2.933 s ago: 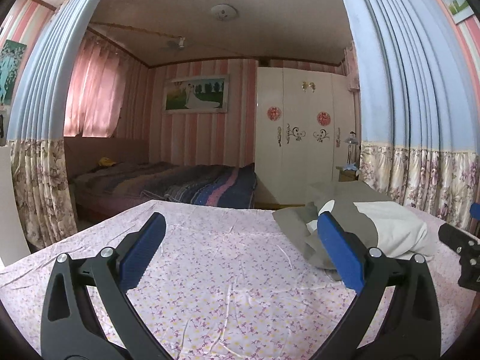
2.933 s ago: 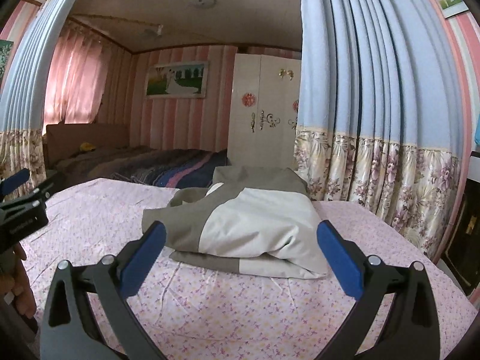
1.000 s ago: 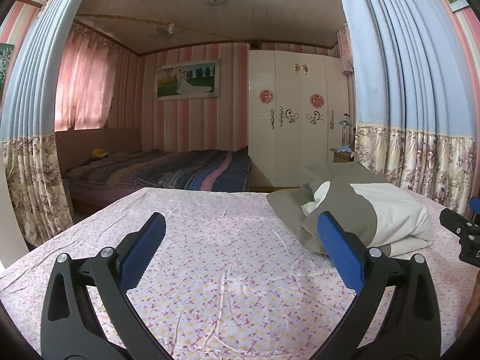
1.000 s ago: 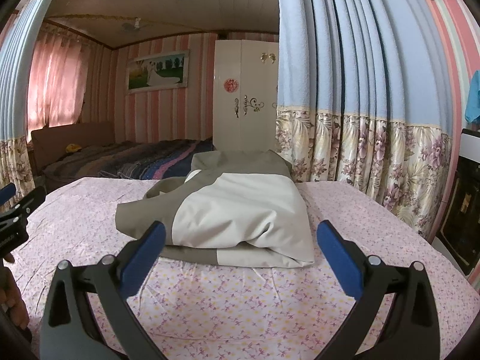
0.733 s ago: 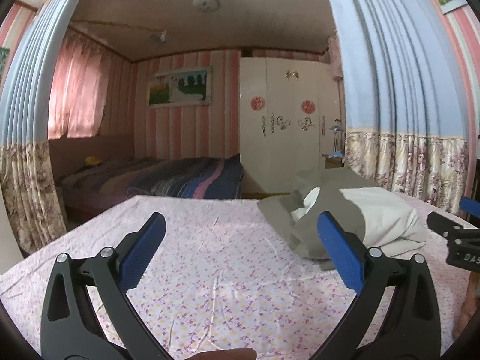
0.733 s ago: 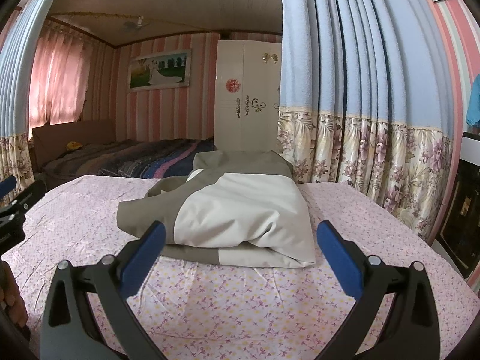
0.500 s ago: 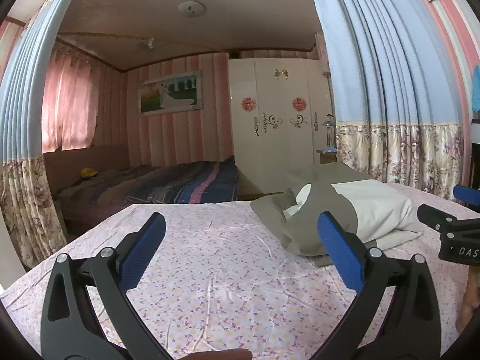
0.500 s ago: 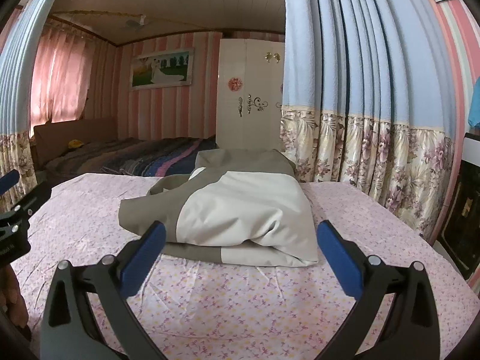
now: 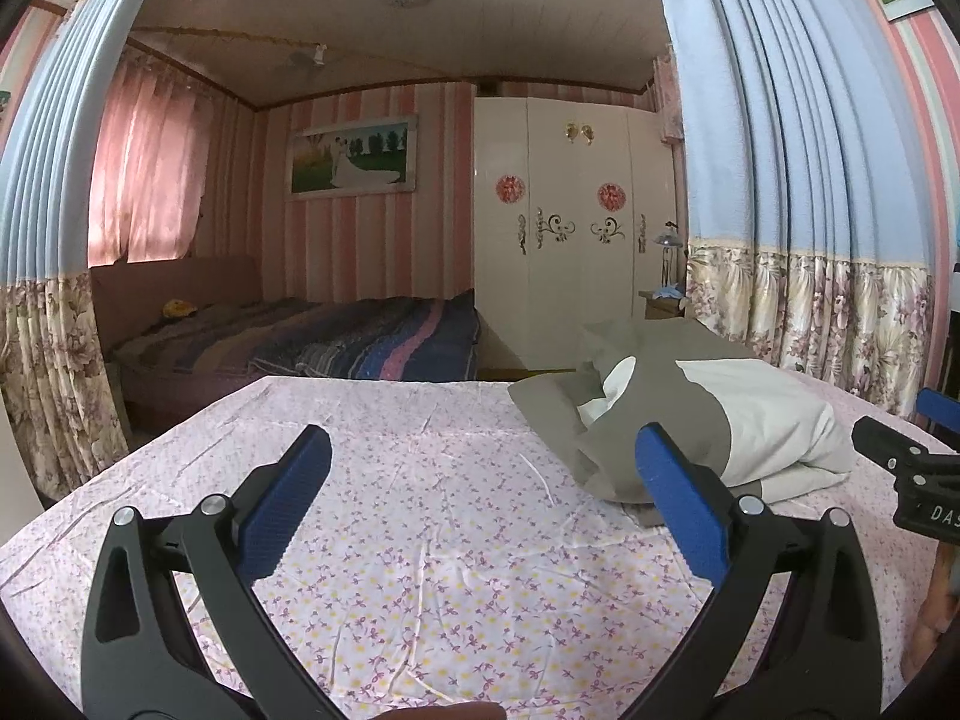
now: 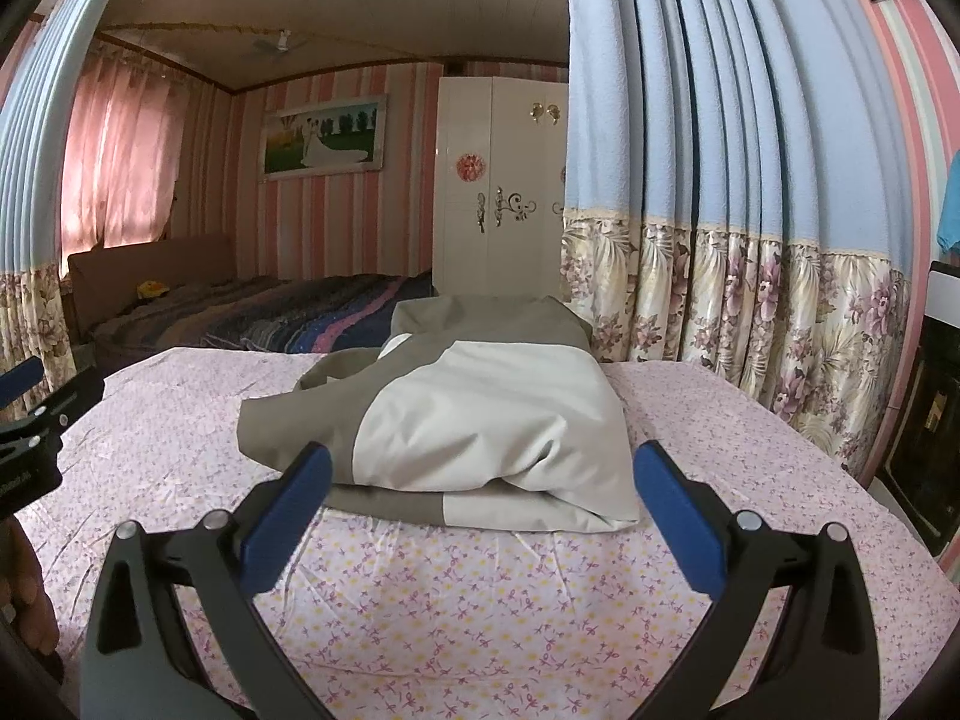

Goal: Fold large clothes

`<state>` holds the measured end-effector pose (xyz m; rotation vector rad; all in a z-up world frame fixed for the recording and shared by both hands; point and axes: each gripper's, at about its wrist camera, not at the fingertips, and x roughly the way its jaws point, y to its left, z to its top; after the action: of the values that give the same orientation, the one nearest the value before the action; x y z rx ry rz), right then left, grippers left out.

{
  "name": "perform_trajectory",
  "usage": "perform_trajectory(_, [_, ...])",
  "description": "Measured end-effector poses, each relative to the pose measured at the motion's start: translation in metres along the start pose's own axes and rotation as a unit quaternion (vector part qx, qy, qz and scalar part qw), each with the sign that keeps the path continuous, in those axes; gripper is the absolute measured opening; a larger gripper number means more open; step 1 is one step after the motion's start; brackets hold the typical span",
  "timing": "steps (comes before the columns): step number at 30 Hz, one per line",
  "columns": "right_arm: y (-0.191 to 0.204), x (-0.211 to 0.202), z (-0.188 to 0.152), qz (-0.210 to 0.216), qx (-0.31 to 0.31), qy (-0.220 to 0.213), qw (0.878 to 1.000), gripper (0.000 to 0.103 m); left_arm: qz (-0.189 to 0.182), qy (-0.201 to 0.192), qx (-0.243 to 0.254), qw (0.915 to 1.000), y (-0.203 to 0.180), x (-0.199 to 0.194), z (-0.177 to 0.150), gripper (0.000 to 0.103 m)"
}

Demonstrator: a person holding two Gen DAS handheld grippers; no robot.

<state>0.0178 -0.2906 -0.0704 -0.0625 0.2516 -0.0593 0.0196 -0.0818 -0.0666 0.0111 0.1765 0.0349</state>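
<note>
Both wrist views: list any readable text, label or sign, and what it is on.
"DAS", cut off by the frame edge: on the right tongs, seen from the left wrist.
White lettering on the left tongs, seen from the right wrist: too blurred to read.
Red wardrobe emblems: unreadable.

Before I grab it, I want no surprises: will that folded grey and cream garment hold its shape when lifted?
Probably not. The folded grey and cream garment looks soft and puffy, with loose layers, so it would likely sag and unfold. It seems light. Both hand-held grippers are open, not touching it.

Far wall: my view shows pink stripes (image 9: 438, 180), framed picture (image 9: 351, 156).
Far right: white wardrobe (image 9: 570, 210).
Far left: striped bed (image 9: 336, 342), pink-curtained window (image 9: 150, 186).
</note>
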Motion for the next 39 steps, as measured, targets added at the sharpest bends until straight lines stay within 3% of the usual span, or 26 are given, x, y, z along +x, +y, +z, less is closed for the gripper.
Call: perform_trajectory(39, [-0.0013, 0.0064, -0.0022, -0.005, 0.014, 0.003, 1.0, 0.101, 0.002, 0.014, -0.003, 0.9999, 0.0003, 0.0047, -0.0007, 0.1])
